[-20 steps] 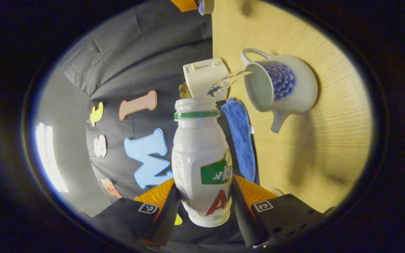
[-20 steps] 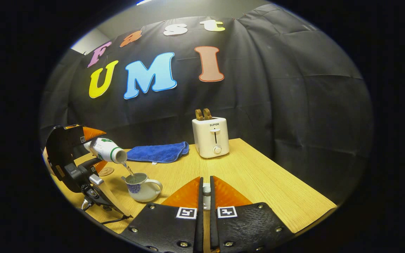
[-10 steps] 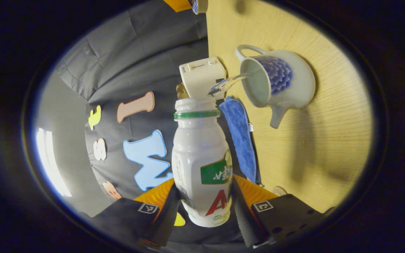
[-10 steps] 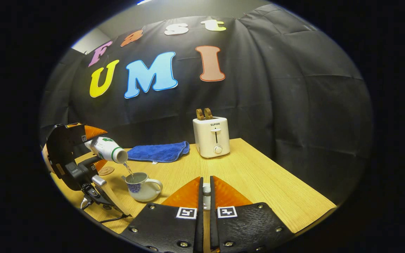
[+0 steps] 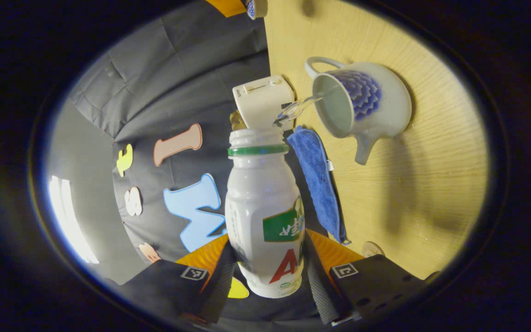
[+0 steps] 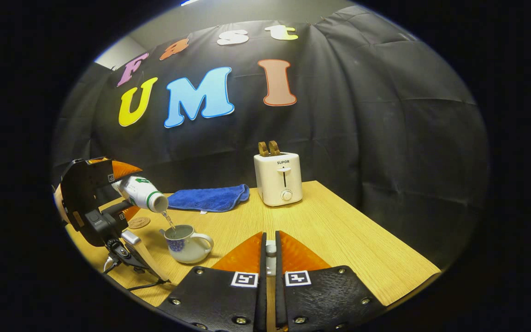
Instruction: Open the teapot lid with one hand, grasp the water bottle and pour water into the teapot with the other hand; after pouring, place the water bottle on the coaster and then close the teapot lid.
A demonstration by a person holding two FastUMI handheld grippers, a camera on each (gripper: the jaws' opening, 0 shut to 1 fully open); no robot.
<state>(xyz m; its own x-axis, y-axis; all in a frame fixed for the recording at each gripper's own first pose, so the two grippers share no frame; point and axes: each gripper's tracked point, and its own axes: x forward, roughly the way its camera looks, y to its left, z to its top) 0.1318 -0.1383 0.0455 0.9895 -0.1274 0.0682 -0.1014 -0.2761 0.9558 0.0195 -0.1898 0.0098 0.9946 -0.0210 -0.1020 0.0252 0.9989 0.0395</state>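
Close in, the left hand-held gripper (image 5: pixel 265 272) clamps the water bottle (image 5: pixel 265 216) between both fingers — tilted, a thin stream falling into the open teapot (image 5: pixel 362 103) on the desk (image 5: pixel 431 184). Farther off, the right hand-held gripper (image 6: pixel 270 251) pinches the lid (image 6: pixel 270 249) — toaster (image 6: pixel 279 177) beyond.

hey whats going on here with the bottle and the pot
The left gripper holds a water bottle tipped over the open teapot, and a thin stream of water runs from its mouth into the pot. The right gripper hangs back above the table, shut on a small pale thing, probably the teapot lid. The coaster lies bare behind the teapot, near a blue cloth and a toaster.
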